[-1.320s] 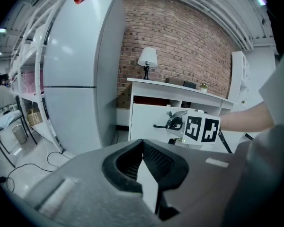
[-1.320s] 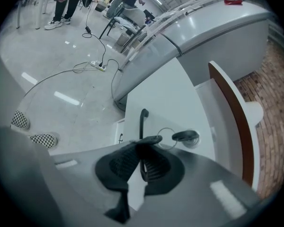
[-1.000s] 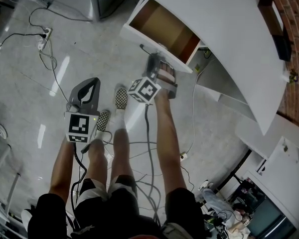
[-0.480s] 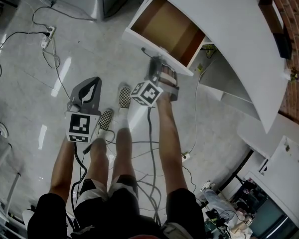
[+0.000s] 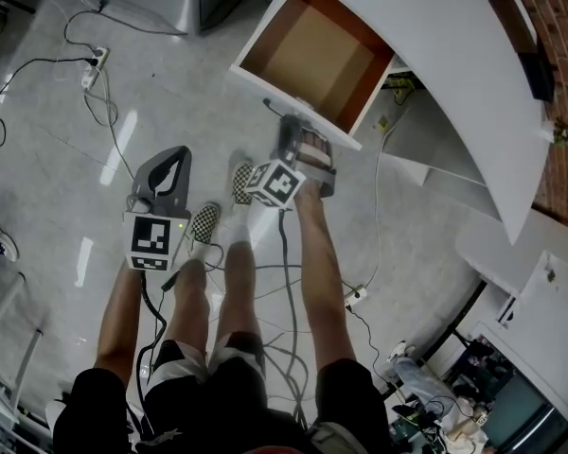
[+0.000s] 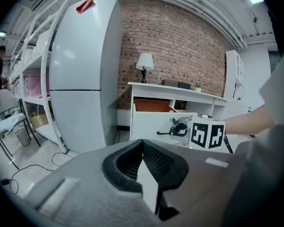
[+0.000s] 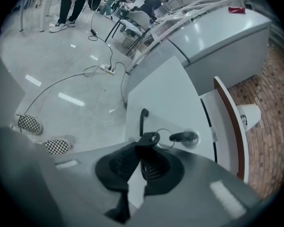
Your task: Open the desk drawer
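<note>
The white desk (image 5: 426, 55) has its drawer (image 5: 308, 60) pulled well out, and the brown inside looks empty. My right gripper (image 5: 286, 123) is at the drawer's white front panel (image 7: 165, 103), shut on the lower end of the black handle (image 7: 142, 119). A key (image 7: 182, 137) sits in the lock beside it, with a ring and a second key hanging at the jaw tips. My left gripper (image 5: 173, 157) hangs over the floor to the left, apart from the desk, shut with nothing in it. From the left gripper view the drawer front (image 6: 151, 126) and the right gripper's marker cube (image 6: 207, 134) show ahead.
A tall grey fridge (image 6: 85, 70) stands left of the desk. A power strip (image 5: 90, 69) and cables lie on the tiled floor. The person's checkered shoes (image 5: 205, 223) stand just behind the drawer. A lamp (image 6: 144, 63) stands on the desk against the brick wall.
The drawer has slid further out of the desk with the right gripper on its handle, so more of the brown inside shows. The left gripper has hardly shifted in the view.
</note>
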